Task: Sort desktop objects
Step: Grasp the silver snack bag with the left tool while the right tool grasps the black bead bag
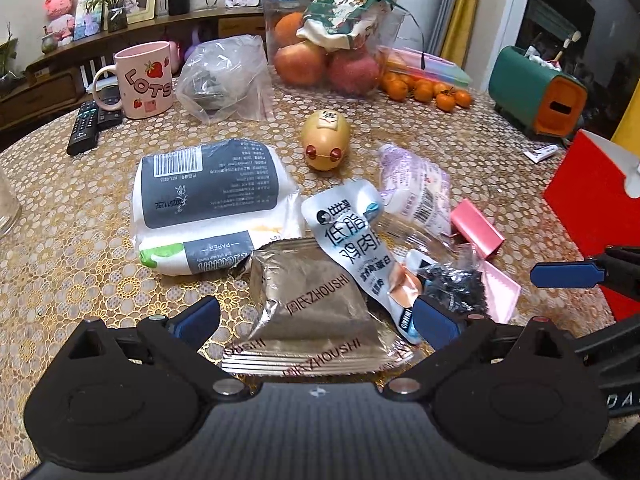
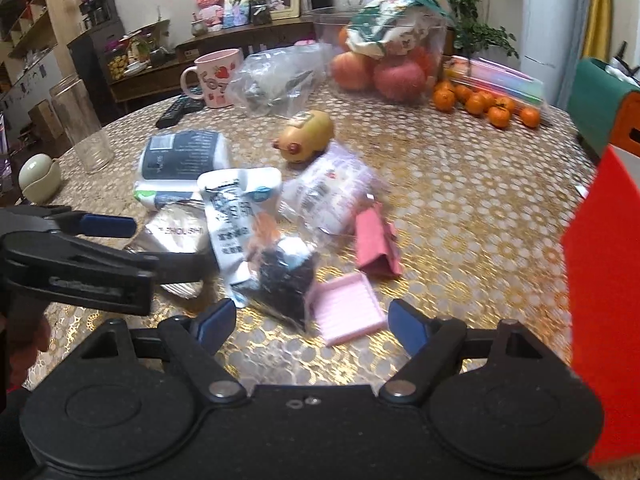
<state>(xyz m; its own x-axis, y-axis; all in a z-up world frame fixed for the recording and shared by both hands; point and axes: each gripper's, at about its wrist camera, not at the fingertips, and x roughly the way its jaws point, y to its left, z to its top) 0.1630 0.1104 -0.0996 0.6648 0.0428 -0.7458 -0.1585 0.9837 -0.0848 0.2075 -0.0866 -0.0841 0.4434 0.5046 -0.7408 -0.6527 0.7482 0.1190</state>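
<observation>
Silver foil snack packet [image 1: 316, 312] lies crinkled between the wide left gripper [image 1: 316, 320]; right gripper [image 2: 312, 322] wide over a pink tray [image 2: 346, 314].

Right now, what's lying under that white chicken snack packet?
The white chicken packet overlaps the silver Zhoushi packet and a bag of dark bits. Whatever else sits beneath is covered.

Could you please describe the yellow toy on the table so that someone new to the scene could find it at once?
Start at the clear container of apples at the table's far side and come toward the heap of packets. Between them, alone on the tablecloth, lies the yellow egg-shaped toy. Unlike the flat packets nearby, it is round, with two red knobs.
</observation>
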